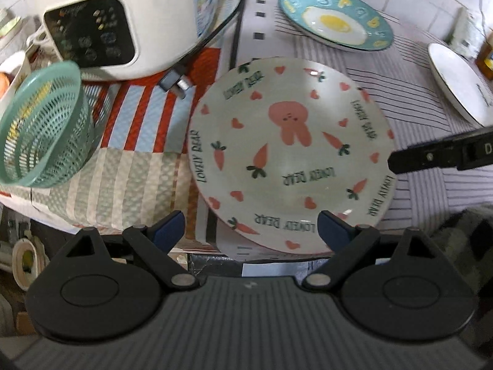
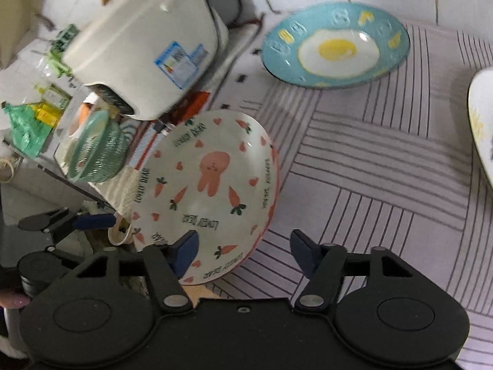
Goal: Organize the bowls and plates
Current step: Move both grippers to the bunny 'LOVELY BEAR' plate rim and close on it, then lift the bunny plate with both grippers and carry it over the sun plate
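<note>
Left wrist view, left to right. A green mesh basket (image 1: 43, 126) lies tipped on a striped mat (image 1: 135, 141), below a white rice cooker (image 1: 117, 21) whose black plug (image 1: 176, 80) rests on the mat. At centre sits the rabbit plate (image 1: 289, 151) — white, printed with carrots, hearts and "LOVELY DEAR" — partly on the mat and partly on the lined tablecloth (image 1: 409, 98). The left gripper (image 1: 248, 231) hangs over the plate's near rim with its blue pads spread wide; nothing is pressed between them. Beyond lies the egg plate (image 1: 336, 18), turquoise with a fried-egg print, and at far right a plain white plate (image 1: 459, 83). One black finger of the right gripper (image 1: 431, 156) reaches in from the right, at the rabbit plate's edge.

Right wrist view, left to right. The left gripper (image 2: 71, 223) appears at the lower left, beside the rabbit plate (image 2: 209, 191). The right gripper (image 2: 243, 251) straddles the plate's near right rim — one blue pad over the plate, the other over the cloth — partly open, not clamped. The egg plate (image 2: 336, 46) lies farther back.
</note>
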### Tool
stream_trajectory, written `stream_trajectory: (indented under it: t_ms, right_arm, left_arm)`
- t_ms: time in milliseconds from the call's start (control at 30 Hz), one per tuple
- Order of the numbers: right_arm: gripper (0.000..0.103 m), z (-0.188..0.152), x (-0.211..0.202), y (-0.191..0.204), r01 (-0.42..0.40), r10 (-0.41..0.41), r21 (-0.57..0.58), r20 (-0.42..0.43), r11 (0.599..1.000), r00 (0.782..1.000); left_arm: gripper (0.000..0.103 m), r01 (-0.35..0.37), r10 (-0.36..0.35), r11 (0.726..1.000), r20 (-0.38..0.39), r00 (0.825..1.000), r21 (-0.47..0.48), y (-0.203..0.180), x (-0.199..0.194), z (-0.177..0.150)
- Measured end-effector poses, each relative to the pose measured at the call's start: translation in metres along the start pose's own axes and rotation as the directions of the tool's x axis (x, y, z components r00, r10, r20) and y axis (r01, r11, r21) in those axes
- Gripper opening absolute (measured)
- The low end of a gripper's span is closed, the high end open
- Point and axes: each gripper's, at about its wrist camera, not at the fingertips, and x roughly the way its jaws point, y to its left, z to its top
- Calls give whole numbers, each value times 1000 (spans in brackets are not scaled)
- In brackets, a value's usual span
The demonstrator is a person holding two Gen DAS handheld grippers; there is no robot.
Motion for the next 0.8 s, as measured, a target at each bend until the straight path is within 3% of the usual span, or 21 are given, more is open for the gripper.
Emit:
stream_trajectory:
  t_ms: [100, 200, 267, 333, 433, 800]
  right_arm:
    - [58, 0, 10, -2, 10, -9, 6, -7, 1000, 1000]
    - [54, -1, 17, -5, 0, 0, 28, -13, 1000, 1000]
    - [46, -2, 21, -7, -20, 21, 47, -14, 999, 1000]
    - [28, -2, 23, -7, -24, 25, 52, -11, 998, 1000]
    - [16, -3, 26, -12, -14, 14, 79, -3, 997, 1000]
    - [16, 5, 38, -22, -74, 75, 152, -6, 986, 997]
  left_arm:
    - [85, 13, -13, 999, -2, 1000, -33, 6, 6, 0]
    - [69, 6, -6, 999, 2, 1000, -42, 7, 9, 0]
    - [61, 9, -9, 999, 1, 1000, -49, 8, 11, 1]
    - [48, 13, -13, 998, 0, 1000, -55, 8, 14, 2]
    - [36, -9, 9, 998, -5, 1000, -60, 9, 19, 2]
    - [35, 30, -24, 987, 40, 999, -158, 23, 26, 1]
